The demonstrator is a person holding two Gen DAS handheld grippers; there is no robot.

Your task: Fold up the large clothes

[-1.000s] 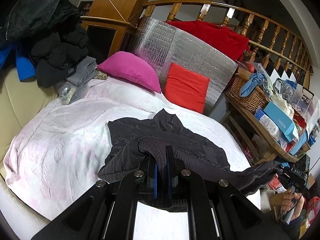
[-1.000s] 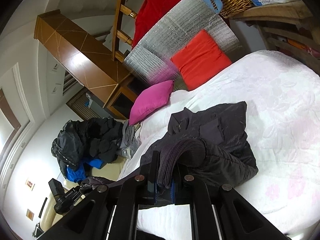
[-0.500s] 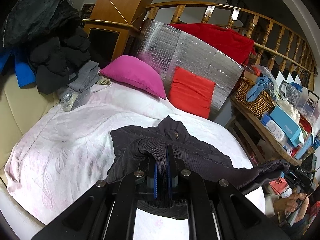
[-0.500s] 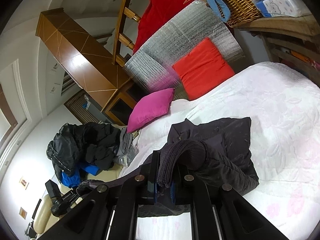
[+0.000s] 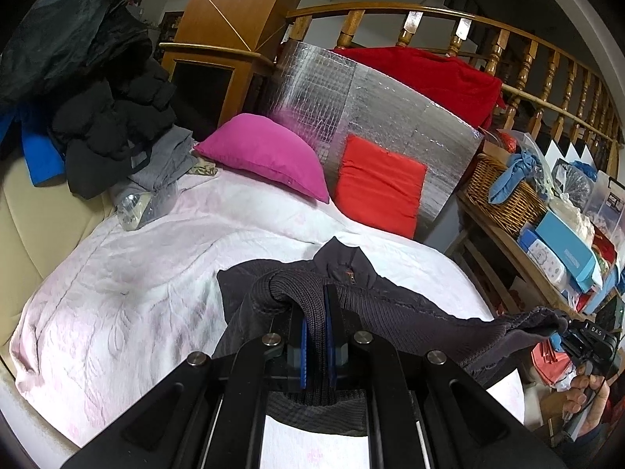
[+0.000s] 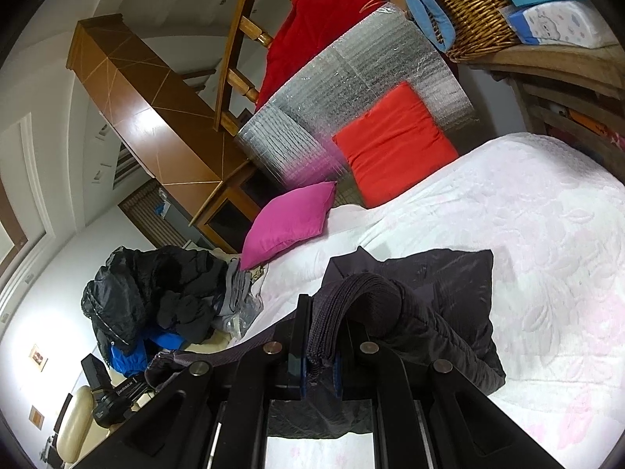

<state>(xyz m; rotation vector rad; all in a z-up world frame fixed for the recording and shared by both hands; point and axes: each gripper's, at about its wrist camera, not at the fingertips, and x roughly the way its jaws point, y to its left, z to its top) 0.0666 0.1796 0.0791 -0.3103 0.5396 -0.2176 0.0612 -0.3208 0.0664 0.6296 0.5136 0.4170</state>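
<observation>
A dark grey zip-up jacket (image 5: 390, 297) lies partly on the white quilted bed (image 5: 129, 285), its collar pointing toward the pillows. My left gripper (image 5: 315, 305) is shut on the jacket's ribbed knit hem, which bulges up between the blue pads. In the right wrist view the jacket (image 6: 445, 293) lies doubled on the bed (image 6: 527, 226), and my right gripper (image 6: 320, 332) is shut on another part of the ribbed hem. The hem stretches between both grippers, lifted off the bed. The right gripper (image 5: 586, 336) shows at the left view's right edge, held by a hand (image 5: 586, 394).
A magenta pillow (image 5: 269, 156) and a red pillow (image 5: 379, 183) lean at the head of the bed against a silver foil panel (image 5: 390, 117). Dark clothes (image 5: 101, 117) are heaped at the left. A wicker basket (image 5: 504, 195) and boxes crowd the wooden shelf on the right.
Both grippers have carried the hem toward the head of the bed and a little upward, so the lower half of the jacket has folded further over the upper half. The grips are unchanged.
</observation>
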